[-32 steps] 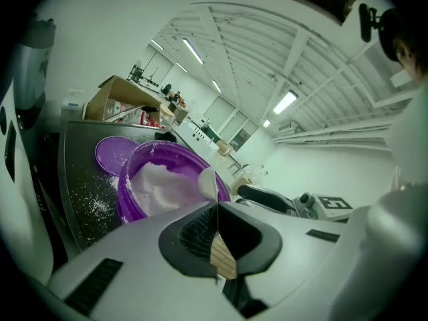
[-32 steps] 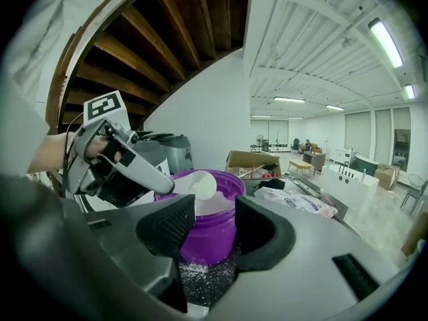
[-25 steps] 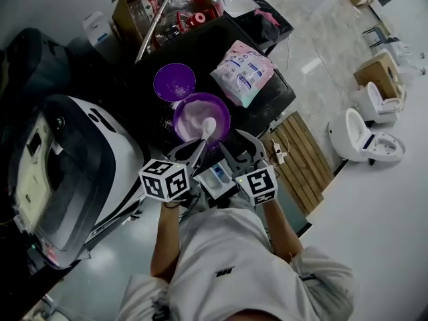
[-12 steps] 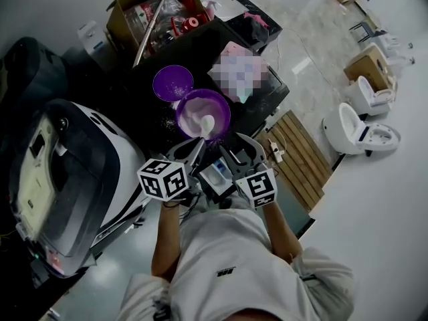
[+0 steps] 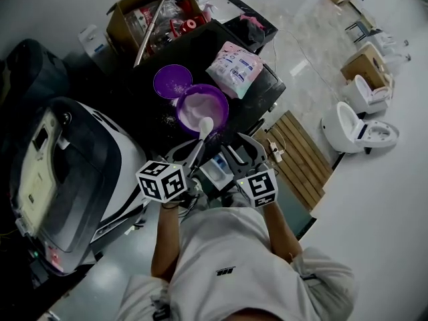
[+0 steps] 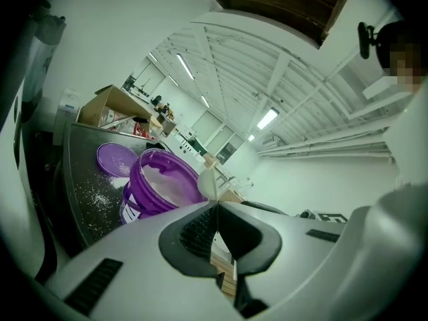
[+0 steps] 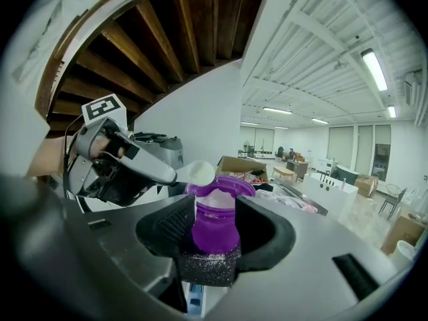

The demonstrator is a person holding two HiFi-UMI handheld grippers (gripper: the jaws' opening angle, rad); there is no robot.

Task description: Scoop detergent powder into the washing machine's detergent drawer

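In the head view we see the left gripper (image 5: 198,149) holding a white scoop (image 5: 206,125) at the near rim of the purple tub (image 5: 200,105) on the dark worktop (image 5: 264,89). The detergent drawer (image 5: 217,171) sits between it and the right gripper (image 5: 245,146). In the left gripper view, our jaws are closed on the scoop's handle. In the right gripper view, our jaws stand apart and grip nothing, and the tub shows beyond the gap.

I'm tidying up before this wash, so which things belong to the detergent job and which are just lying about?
In the job: scoop in left gripper, tub, drawer, washing machine.
Lying about: lid, bag, box, toilet.
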